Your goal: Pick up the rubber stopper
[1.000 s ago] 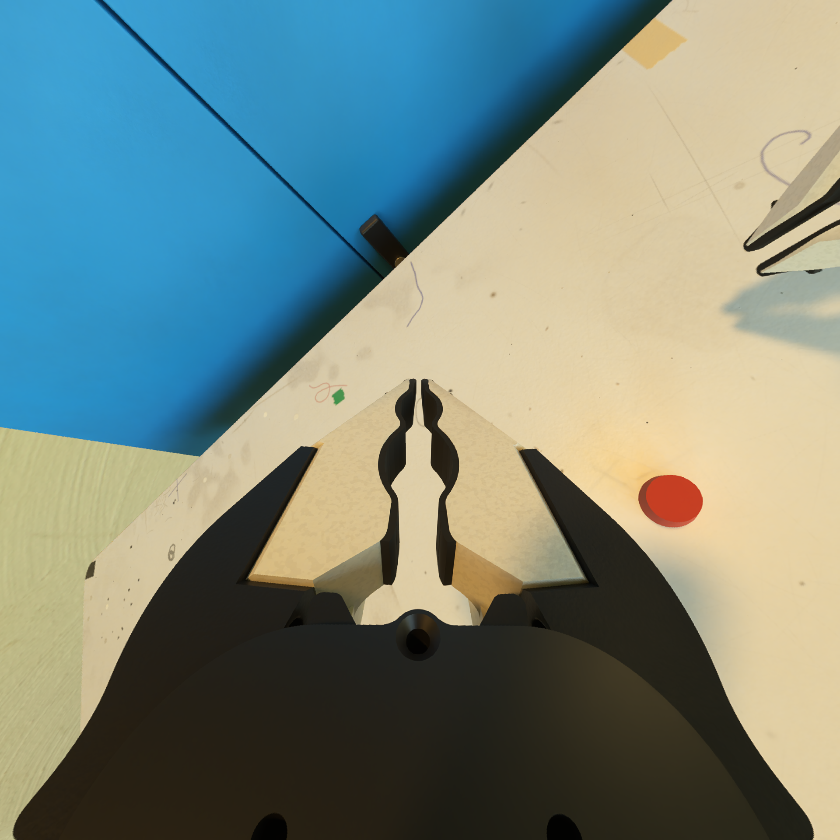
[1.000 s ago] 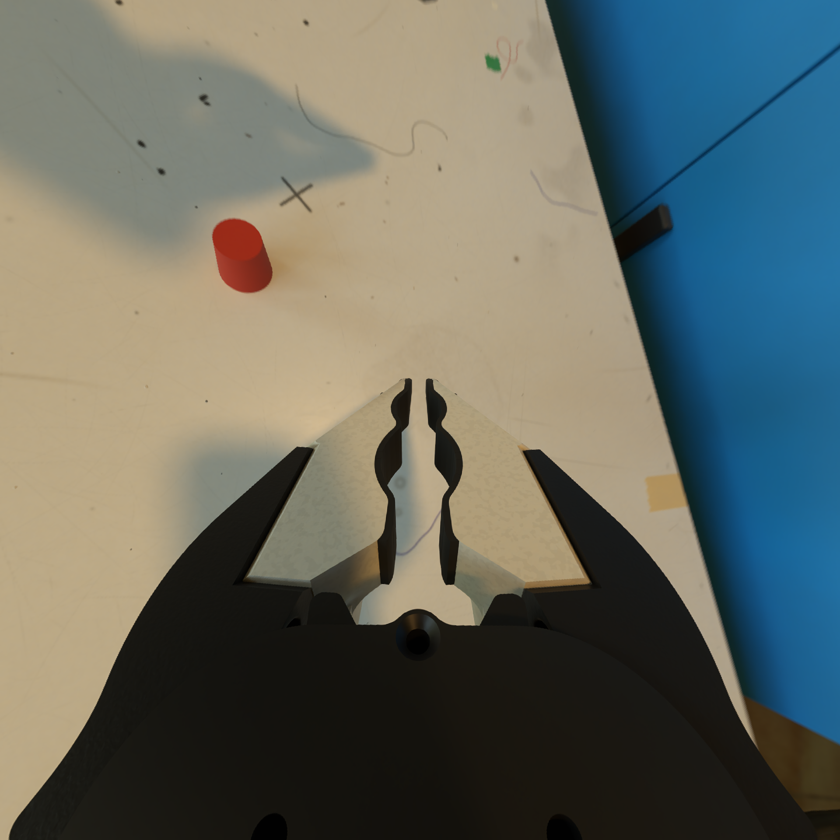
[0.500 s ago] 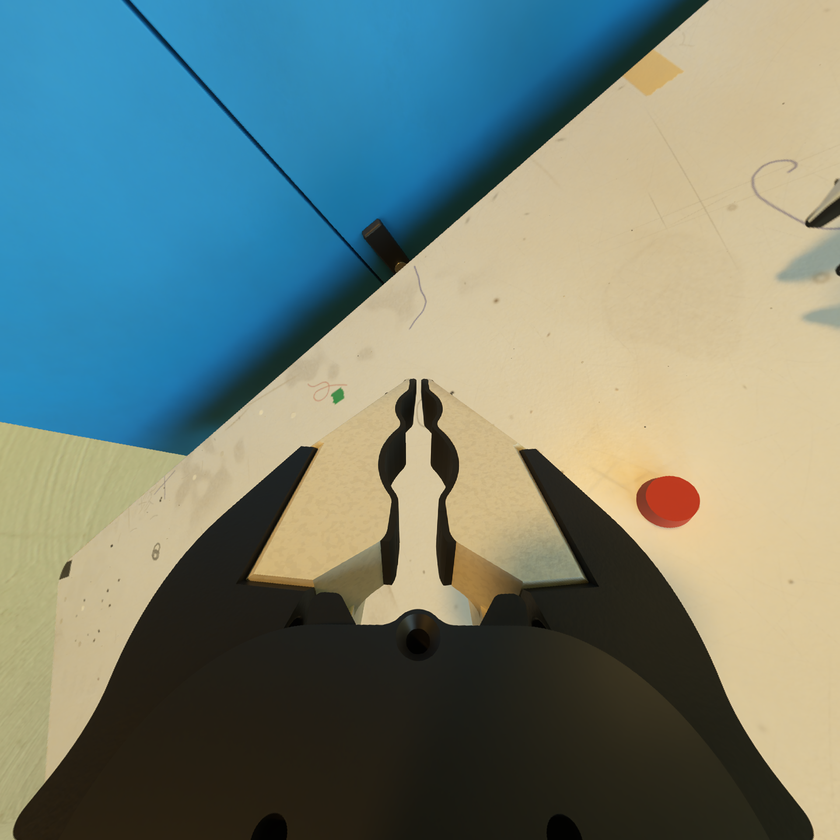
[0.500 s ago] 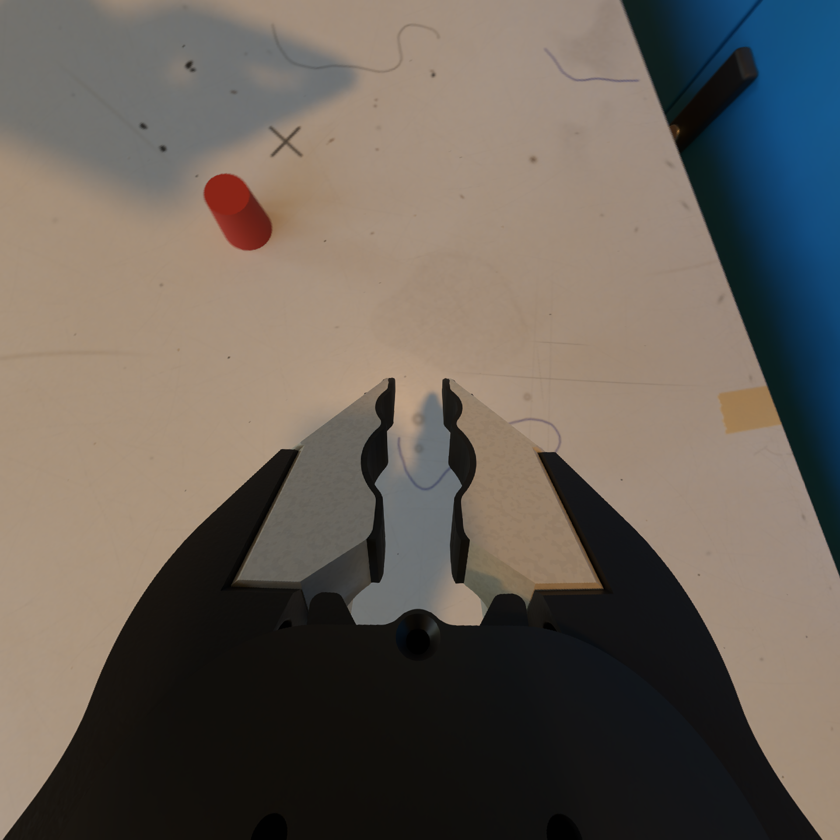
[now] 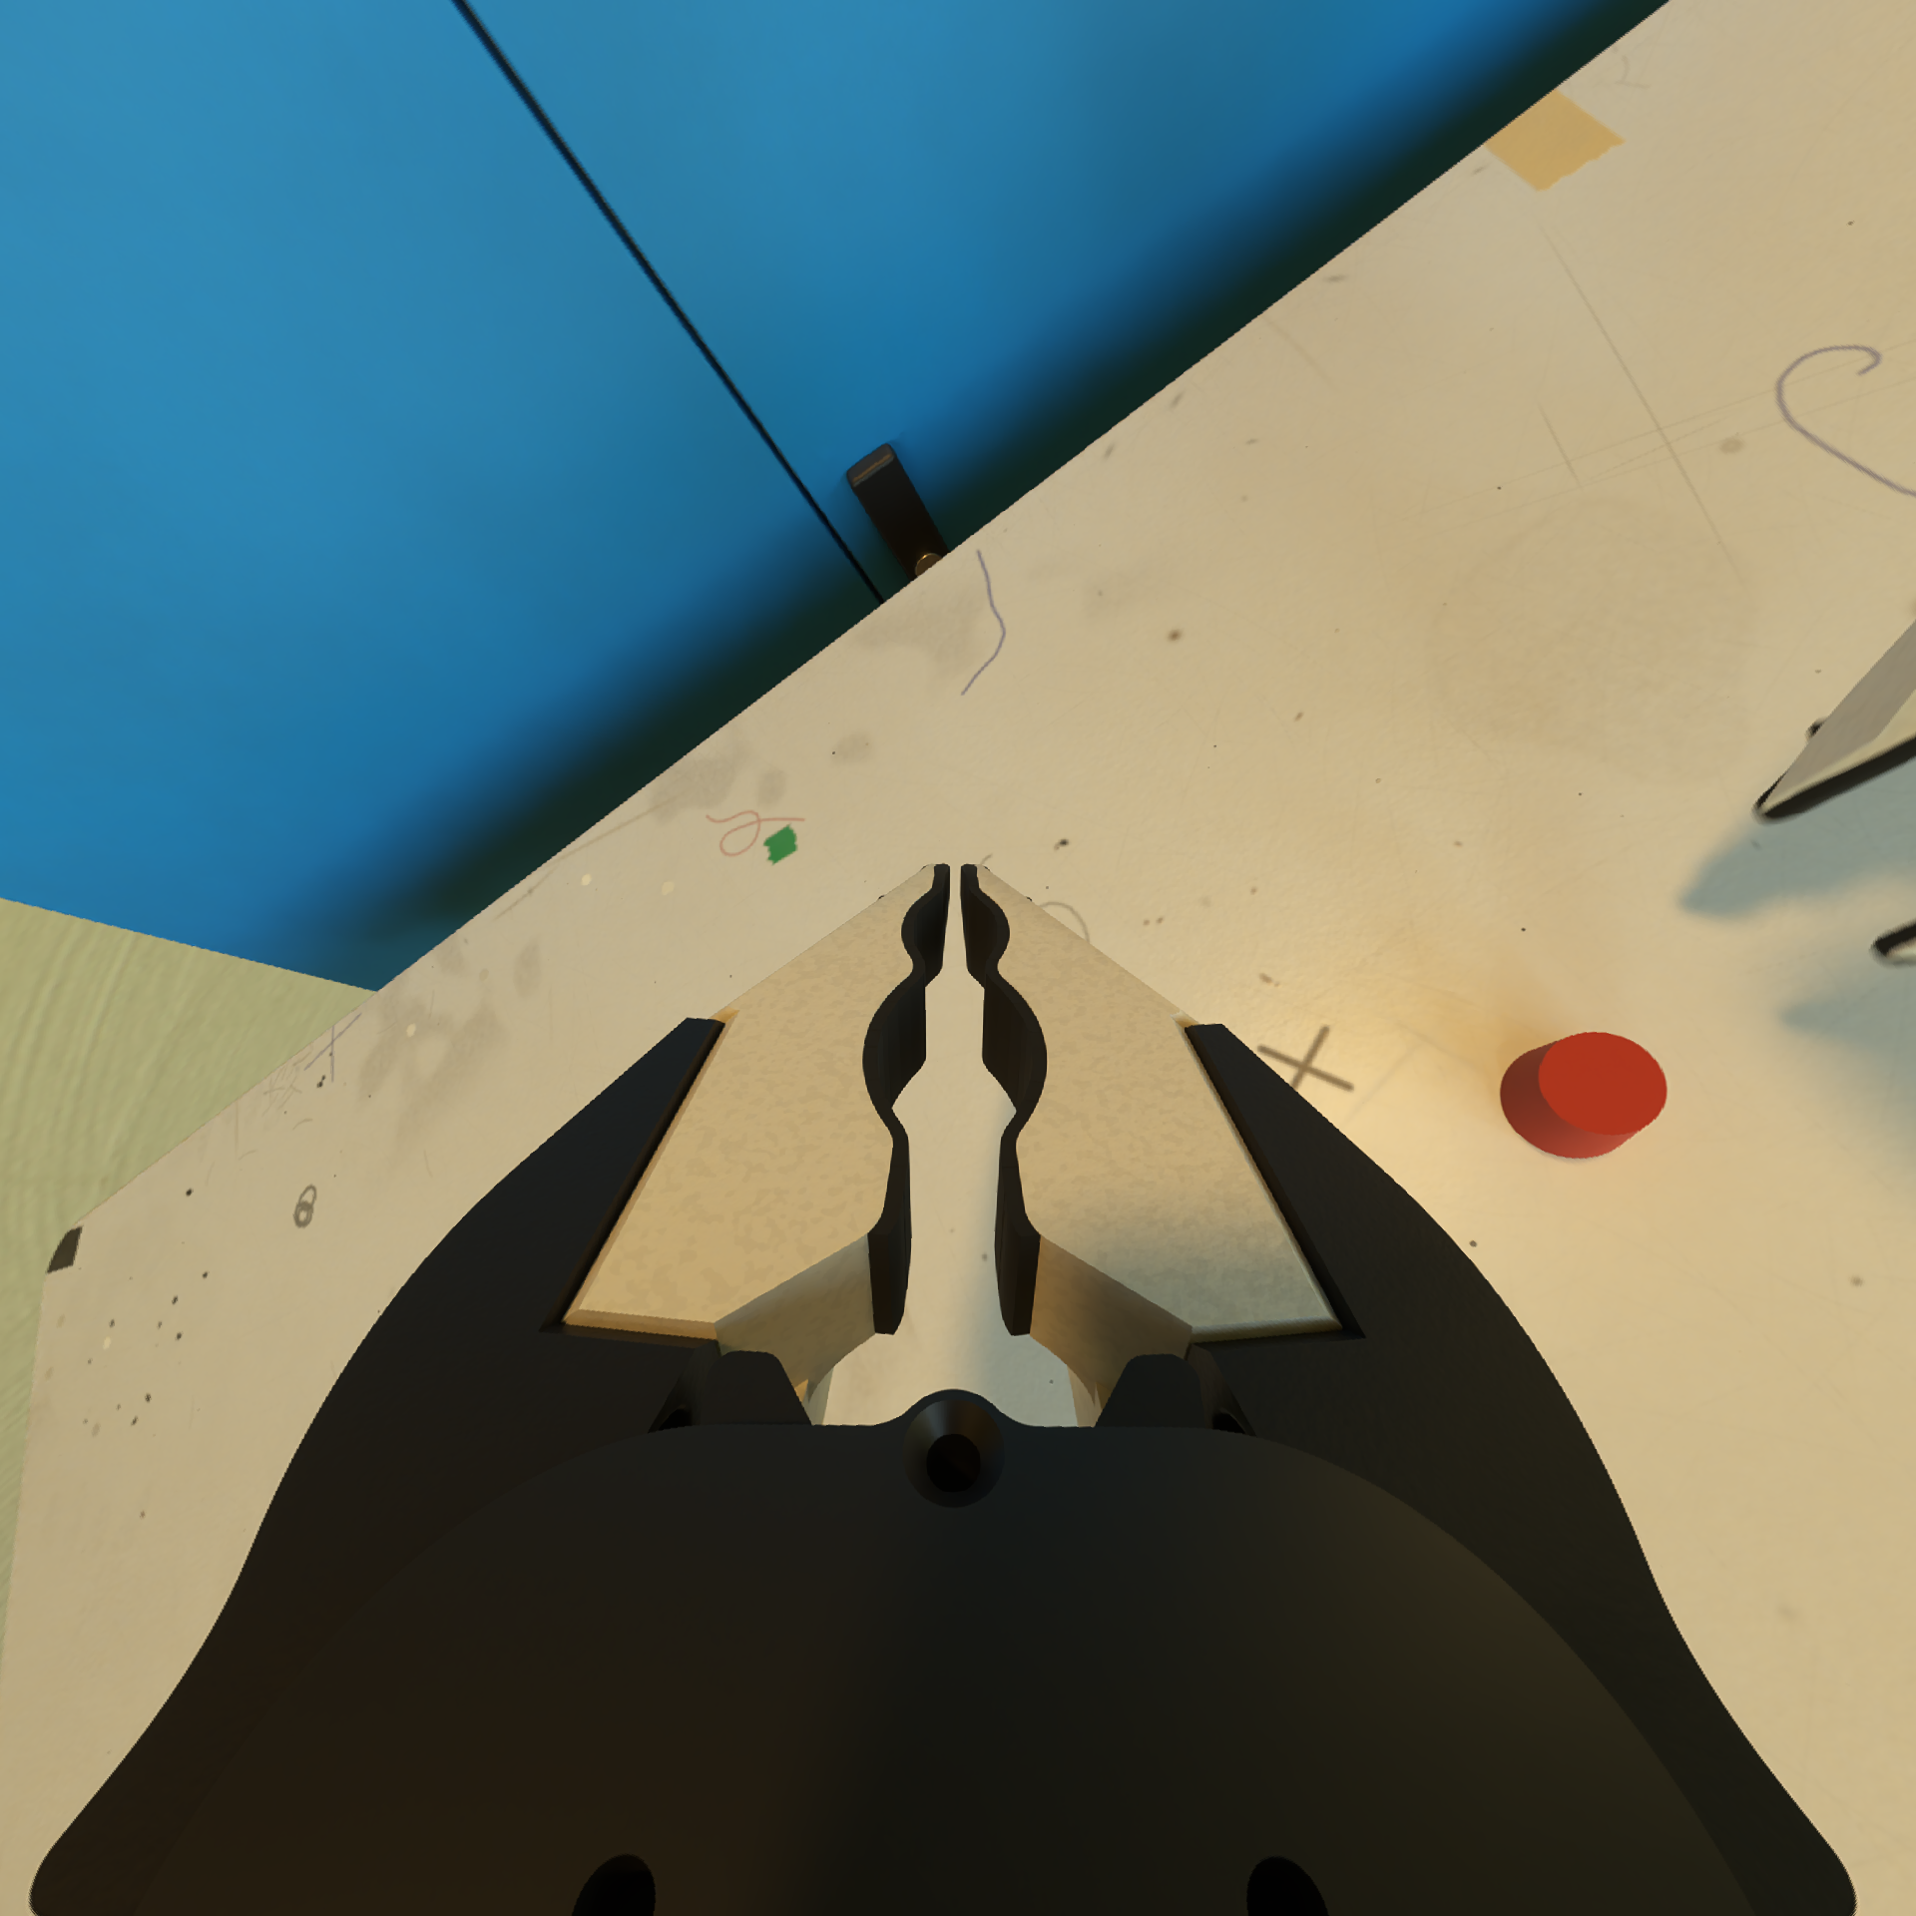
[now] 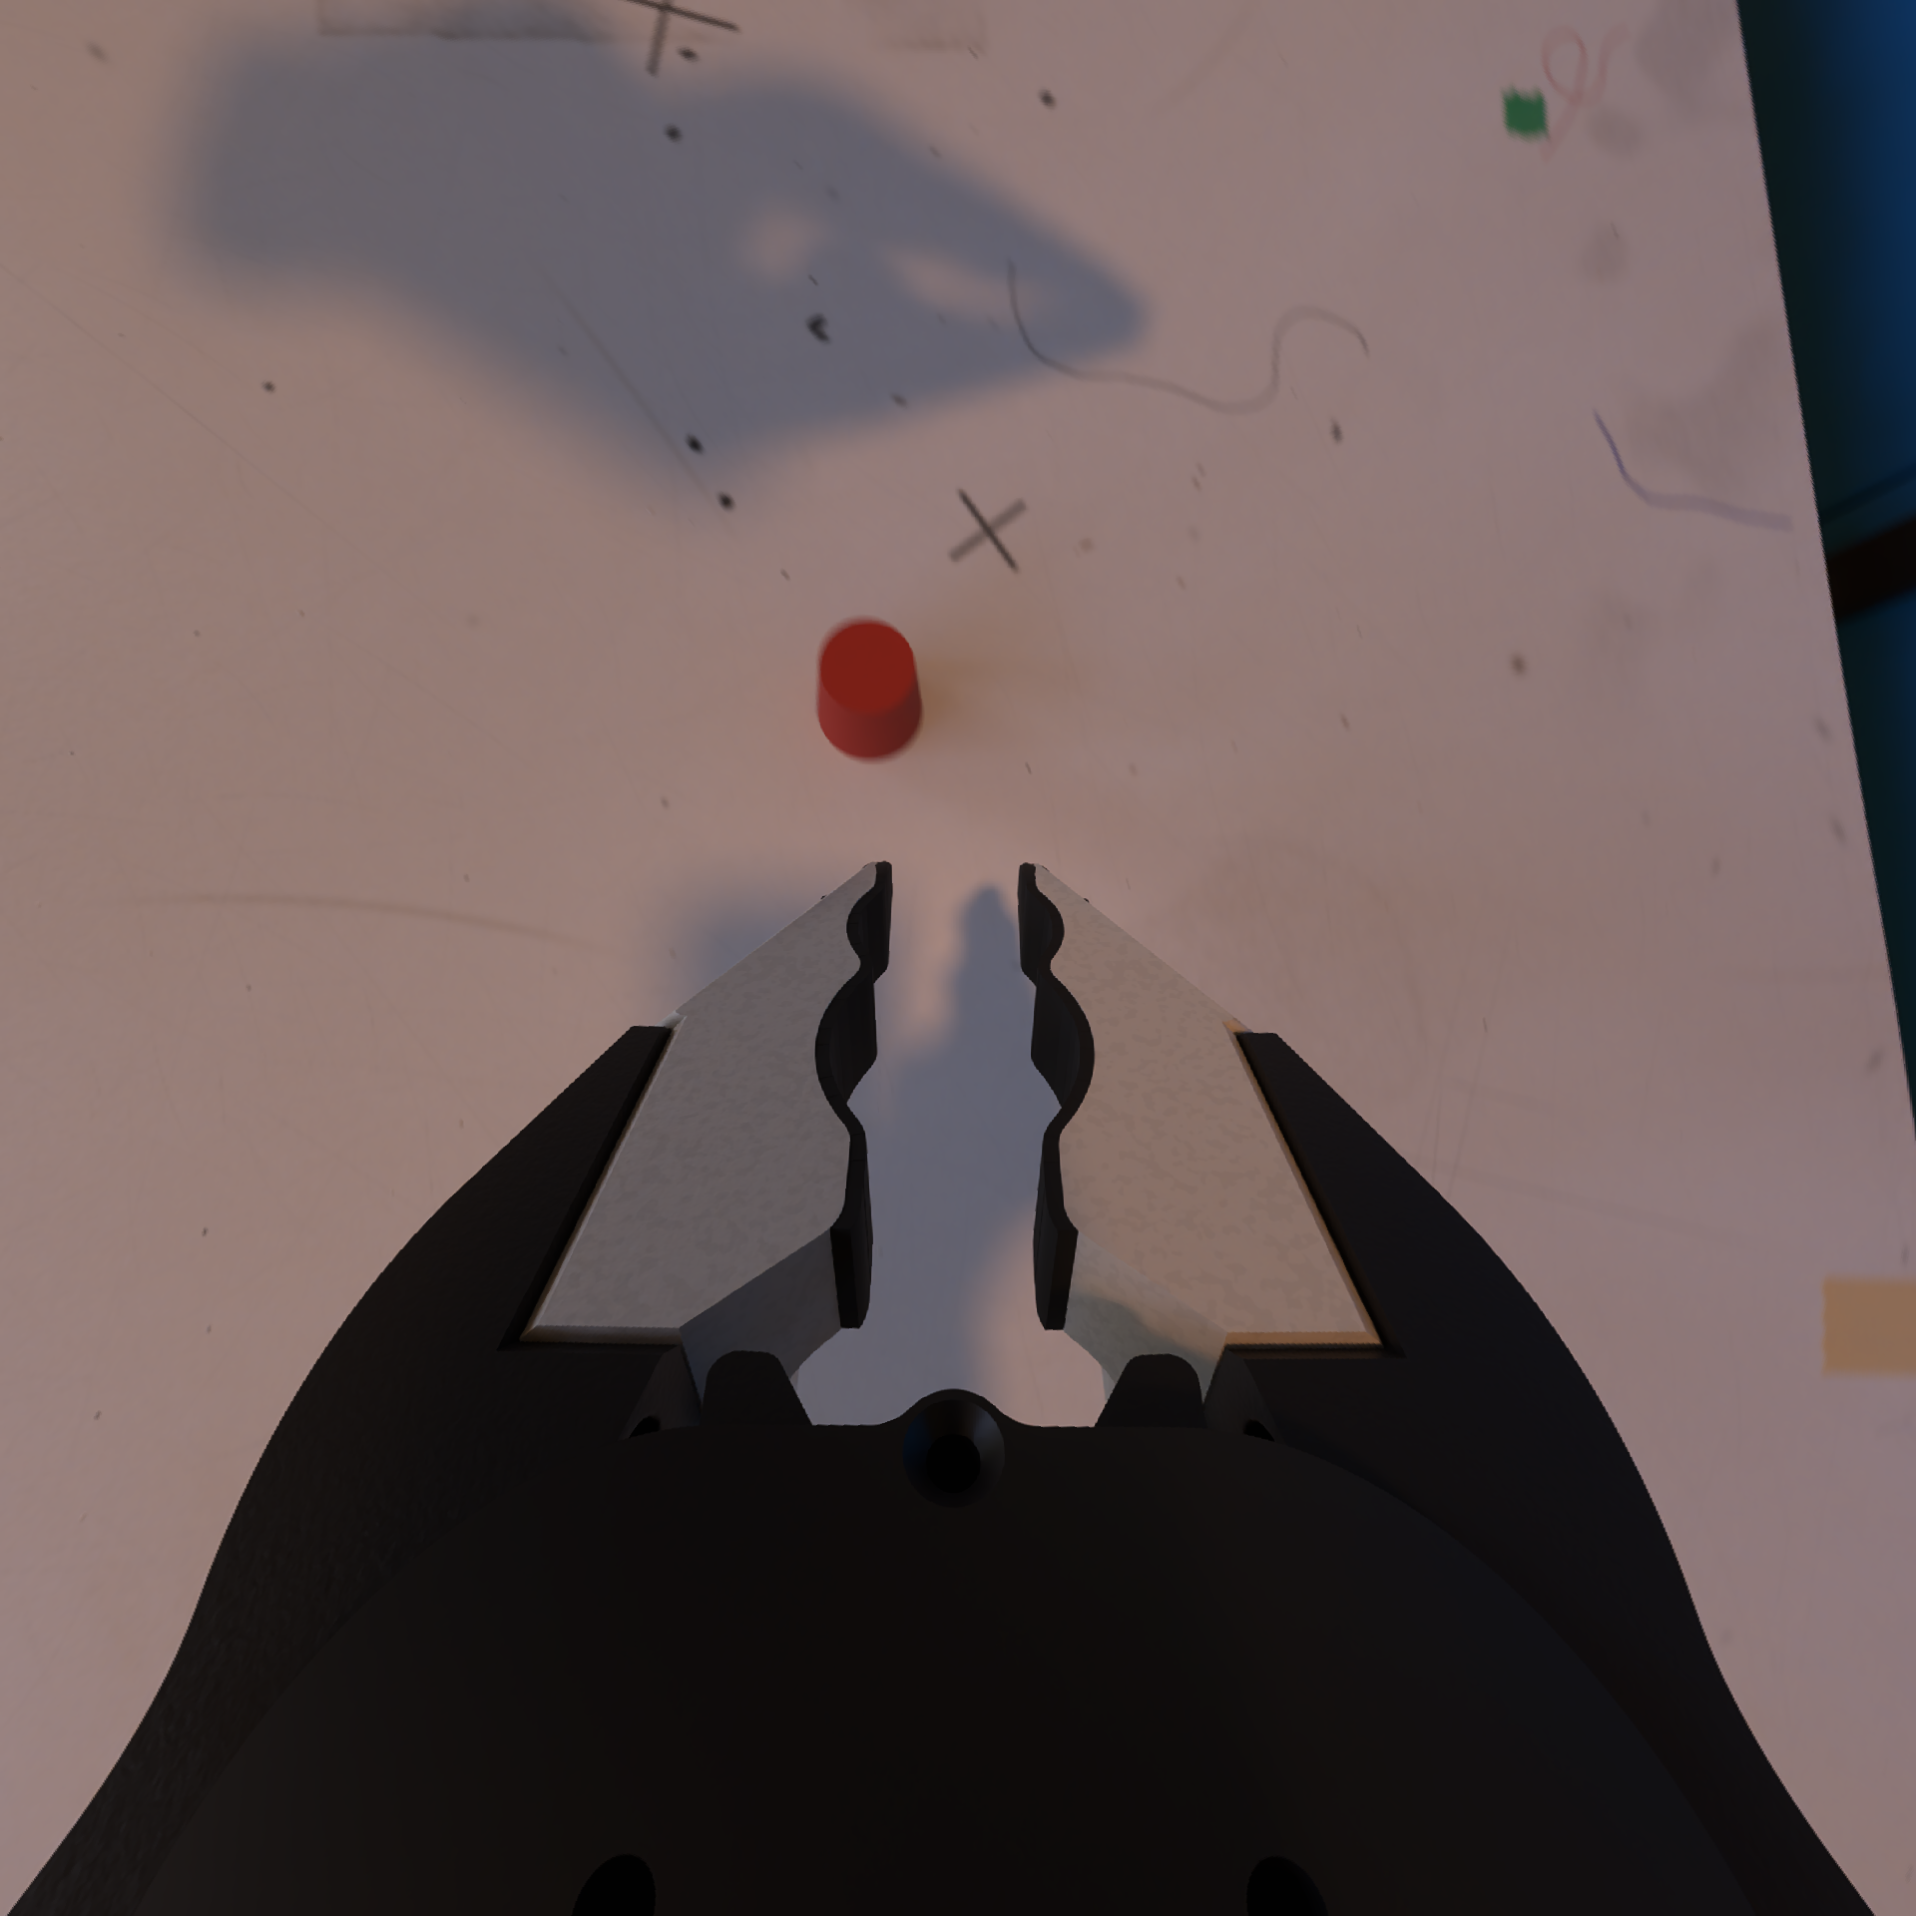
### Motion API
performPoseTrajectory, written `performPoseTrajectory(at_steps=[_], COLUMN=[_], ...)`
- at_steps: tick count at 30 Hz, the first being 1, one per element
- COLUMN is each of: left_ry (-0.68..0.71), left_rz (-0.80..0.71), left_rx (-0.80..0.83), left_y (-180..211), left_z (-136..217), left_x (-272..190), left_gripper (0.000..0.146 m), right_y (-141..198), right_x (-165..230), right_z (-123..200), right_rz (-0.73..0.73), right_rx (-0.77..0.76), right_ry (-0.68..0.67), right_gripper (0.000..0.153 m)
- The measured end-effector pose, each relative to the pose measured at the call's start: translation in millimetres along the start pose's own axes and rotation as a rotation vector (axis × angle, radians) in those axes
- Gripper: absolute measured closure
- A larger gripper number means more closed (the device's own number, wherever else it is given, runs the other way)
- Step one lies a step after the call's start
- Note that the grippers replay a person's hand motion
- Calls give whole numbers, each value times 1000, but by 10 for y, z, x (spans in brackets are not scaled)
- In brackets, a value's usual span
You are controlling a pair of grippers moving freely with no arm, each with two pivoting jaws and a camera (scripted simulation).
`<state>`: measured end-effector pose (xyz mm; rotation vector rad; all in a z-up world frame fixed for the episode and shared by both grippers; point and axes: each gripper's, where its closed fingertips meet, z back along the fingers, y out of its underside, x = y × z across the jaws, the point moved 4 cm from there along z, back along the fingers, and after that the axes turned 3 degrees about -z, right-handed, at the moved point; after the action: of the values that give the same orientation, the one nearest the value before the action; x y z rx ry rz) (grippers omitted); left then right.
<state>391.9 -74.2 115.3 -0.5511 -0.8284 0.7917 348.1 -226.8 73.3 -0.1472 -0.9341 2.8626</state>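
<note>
Right gripper [image 6: 954, 881], fingers spread, points at the upright red stopper [image 6: 869, 693] just ahead on the worktop [image 6: 311, 829]. Left gripper [image 5: 954, 881], fingers pressed together, holds nothing.

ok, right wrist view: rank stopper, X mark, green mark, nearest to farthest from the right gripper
From the right gripper, jaws open:
1. Red rubber stopper, just ahead, slightly left.
2. Black X mark, beyond the stopper, slightly right.
3. Green mark, far right, near the table edge.
</note>
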Motion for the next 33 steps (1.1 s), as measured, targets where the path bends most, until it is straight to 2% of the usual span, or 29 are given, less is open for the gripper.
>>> performPoseTrajectory(at_steps=[7, 11, 16, 18, 26, 33], left_ry=[1, 6, 13, 25, 32, 37], left_rz=[34, 48, 48, 51, 50, 35], left_rx=[-1, -1, -3, -10, -12, -13], left_y=[73, 113, 141, 149, 164, 150], left_z=[7, 12, 24, 29, 21, 11], left_x=[91, 135, 210, 242, 272, 222], left_gripper=[144, 144, 144, 144, 144, 144], right_y=[-227, -259, -248, -241, -221, -158], right_x=[182, 179, 159, 151, 60, -122], right_z=[-388, -478, -484, -476, -393, -326], right_rz=[197, 217, 154, 131, 12, -273], right_rx=[36, 51, 32, 17, -36, -94], right_ry=[-57, -81, -126, -131, -175, -285], right_gripper=[122, 121, 122, 130, 130, 130])
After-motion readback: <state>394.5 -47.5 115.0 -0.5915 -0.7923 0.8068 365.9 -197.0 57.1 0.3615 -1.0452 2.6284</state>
